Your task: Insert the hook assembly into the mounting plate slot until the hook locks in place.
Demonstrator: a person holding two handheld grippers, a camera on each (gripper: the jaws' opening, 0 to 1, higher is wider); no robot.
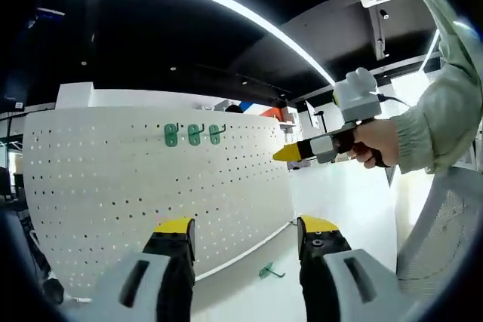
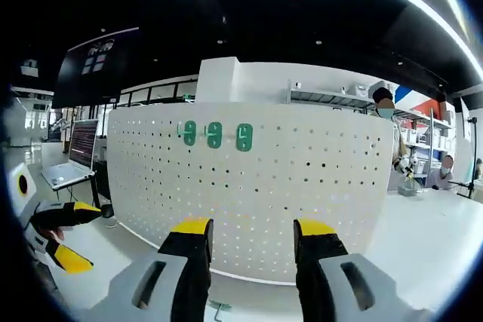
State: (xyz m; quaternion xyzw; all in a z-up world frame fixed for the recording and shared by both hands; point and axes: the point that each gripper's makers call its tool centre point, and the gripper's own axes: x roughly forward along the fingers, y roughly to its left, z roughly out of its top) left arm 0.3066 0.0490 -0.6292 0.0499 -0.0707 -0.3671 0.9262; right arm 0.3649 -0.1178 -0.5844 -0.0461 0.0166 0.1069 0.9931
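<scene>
White pegboard (image 1: 151, 194) w/ 3 green hooks (image 1: 194, 135); both grippers' fingers (image 1: 175, 237) apart, empty.

**Matt board, plastic hooks, smooth table**

The pegboard (image 2: 302, 186) looks like painted sheet metal or hard plastic, white and matt, its face smooth between regular round holes. The three green hooks (image 2: 214, 135) on it look like moulded plastic with a slight sheen. A loose green hook (image 1: 269, 271) on the table has the same plastic look. The table (image 1: 332, 194) is white, smooth and faintly glossy. The left gripper (image 1: 245, 240) has jaws of black matt plastic with yellow tips and grey smooth housings; the right gripper (image 2: 250, 240) looks the same. The person's sleeve (image 1: 441, 111) is pale green knit cloth, soft and ribbed at the cuff.
</scene>
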